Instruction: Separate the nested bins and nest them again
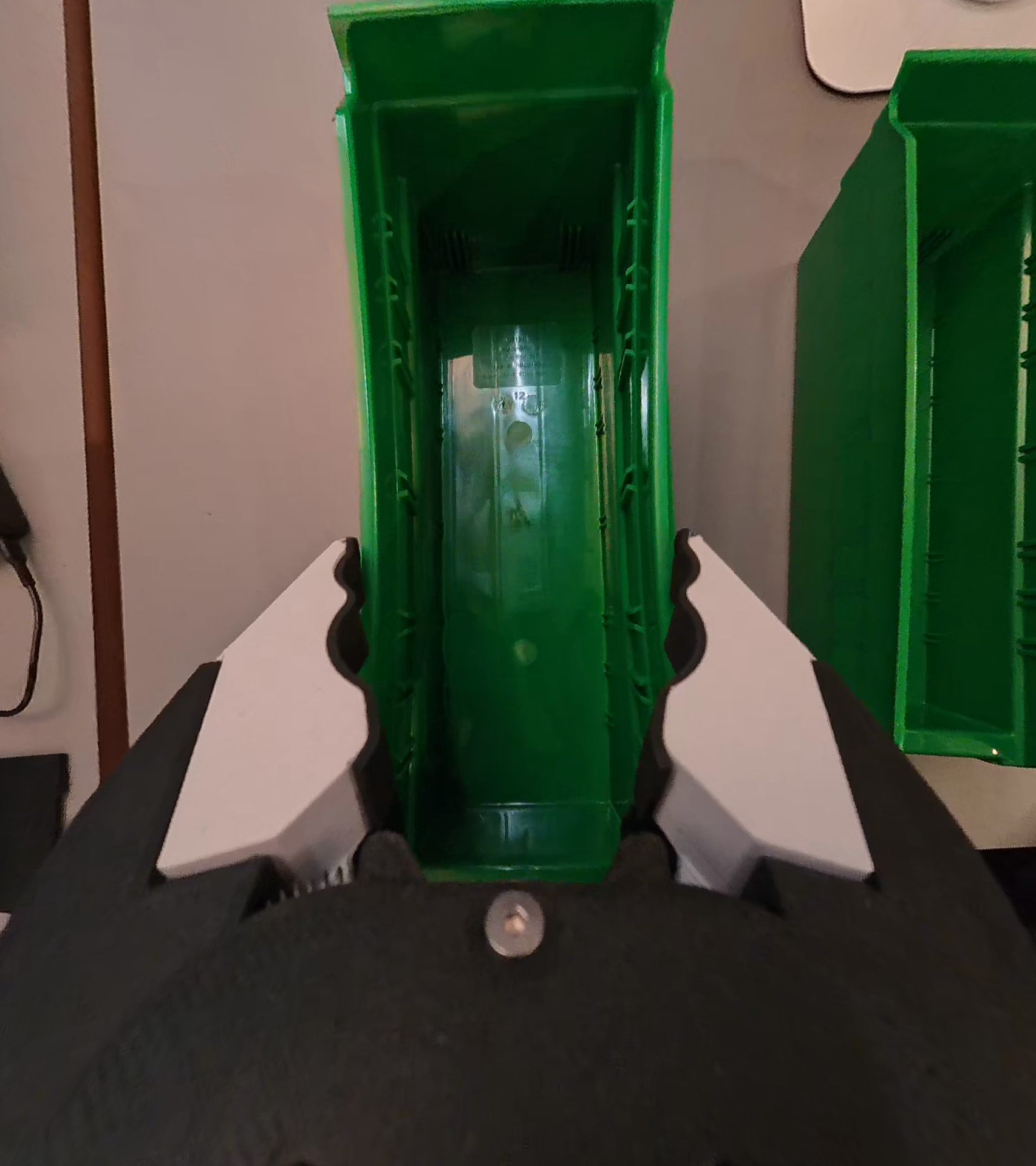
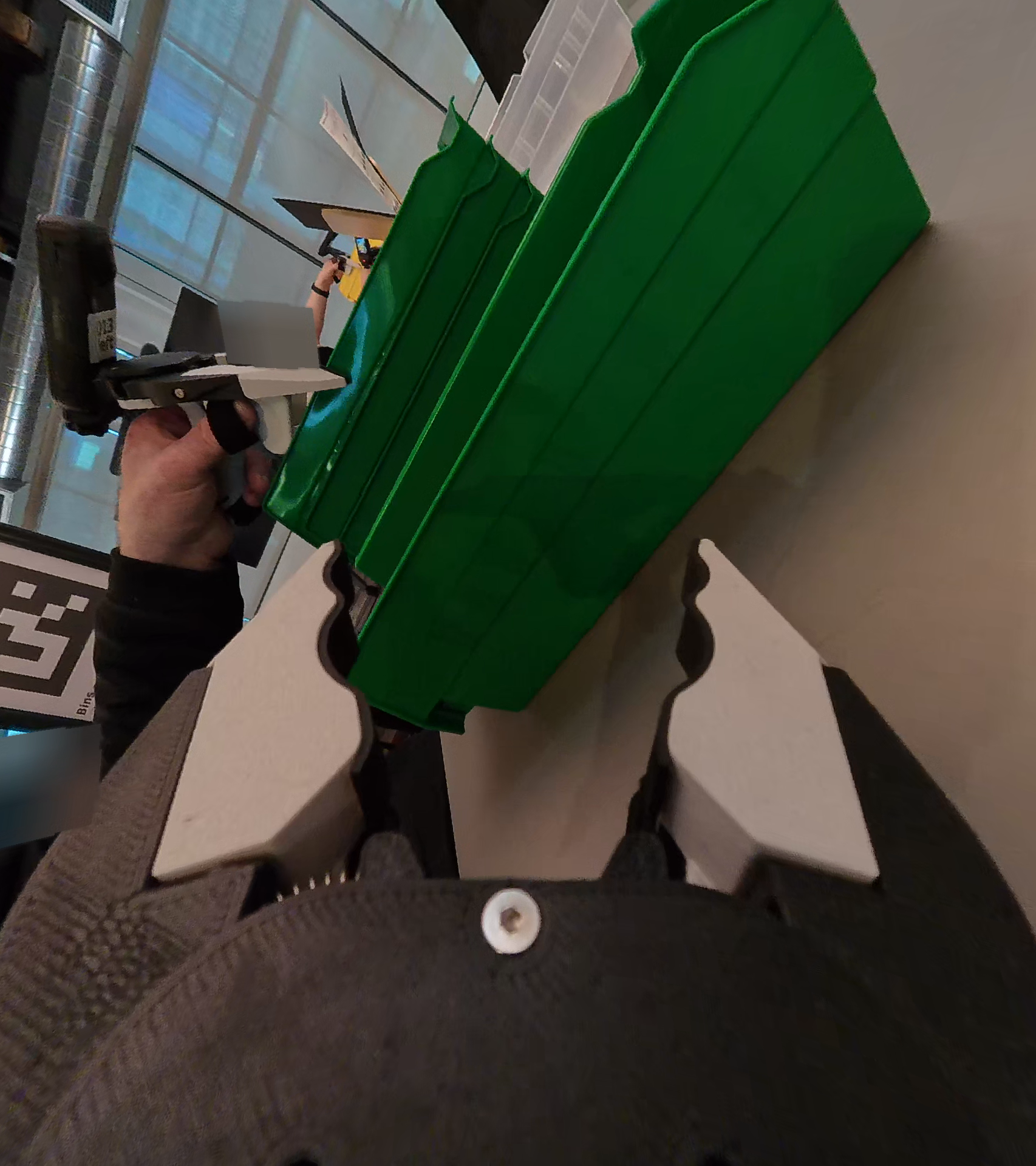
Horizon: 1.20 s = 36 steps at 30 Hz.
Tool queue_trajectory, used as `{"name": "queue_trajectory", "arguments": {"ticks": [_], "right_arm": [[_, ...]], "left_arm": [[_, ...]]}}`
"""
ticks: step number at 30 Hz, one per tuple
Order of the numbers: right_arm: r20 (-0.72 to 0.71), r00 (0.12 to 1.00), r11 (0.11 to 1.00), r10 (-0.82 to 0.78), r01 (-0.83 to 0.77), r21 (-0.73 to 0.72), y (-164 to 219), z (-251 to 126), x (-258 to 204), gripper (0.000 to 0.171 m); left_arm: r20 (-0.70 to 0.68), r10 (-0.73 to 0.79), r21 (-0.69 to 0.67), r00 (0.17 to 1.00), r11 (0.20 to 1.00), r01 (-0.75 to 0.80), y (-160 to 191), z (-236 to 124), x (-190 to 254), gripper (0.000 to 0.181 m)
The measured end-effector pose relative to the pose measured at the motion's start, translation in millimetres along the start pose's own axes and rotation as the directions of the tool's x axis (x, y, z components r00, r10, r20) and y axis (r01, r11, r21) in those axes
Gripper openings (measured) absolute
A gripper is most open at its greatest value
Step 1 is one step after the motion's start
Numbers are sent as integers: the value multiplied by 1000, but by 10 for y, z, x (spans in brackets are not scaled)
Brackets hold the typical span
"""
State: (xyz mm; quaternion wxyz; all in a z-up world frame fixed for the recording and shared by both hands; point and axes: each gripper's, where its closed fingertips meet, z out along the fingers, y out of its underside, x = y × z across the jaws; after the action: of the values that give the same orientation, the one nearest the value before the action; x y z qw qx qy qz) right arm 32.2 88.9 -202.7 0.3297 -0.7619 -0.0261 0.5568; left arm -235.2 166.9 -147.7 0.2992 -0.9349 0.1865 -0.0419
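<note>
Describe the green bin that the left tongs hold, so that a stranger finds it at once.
Two green bins are over the pale table. The held bin sits between the left tongs, lifted off the table. The other bin rests apart, to its right.

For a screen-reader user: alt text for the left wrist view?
The left tongs grip a long green bin by its two side walls, its open inside facing the camera. A second green bin sits apart at the right on a pale surface.
</note>
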Motion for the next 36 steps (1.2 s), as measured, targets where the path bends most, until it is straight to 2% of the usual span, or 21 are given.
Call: {"name": "queue_trajectory", "arguments": {"ticks": [10,27,32,36], "right_arm": [[0,1000,1000,4,-4,-7,16,8,15,103],[1,1000,1000,-2,2,9,-44,-33,-7,103],[2,1000,1000,-8,8,13,-59,-37,-25,103],[-9,998,997,-57,58,56,-233,-170,-127,103]], "left_arm": [[6,1,49,1000,999,-2,-76,-59,-38,96],[45,14,186,999,982,-23,-465,-613,-52,96],[44,42,236,998,970,-52,-634,-852,90,96],[-21,96,298,995,951,-85,-808,-1079,499,96]]}}
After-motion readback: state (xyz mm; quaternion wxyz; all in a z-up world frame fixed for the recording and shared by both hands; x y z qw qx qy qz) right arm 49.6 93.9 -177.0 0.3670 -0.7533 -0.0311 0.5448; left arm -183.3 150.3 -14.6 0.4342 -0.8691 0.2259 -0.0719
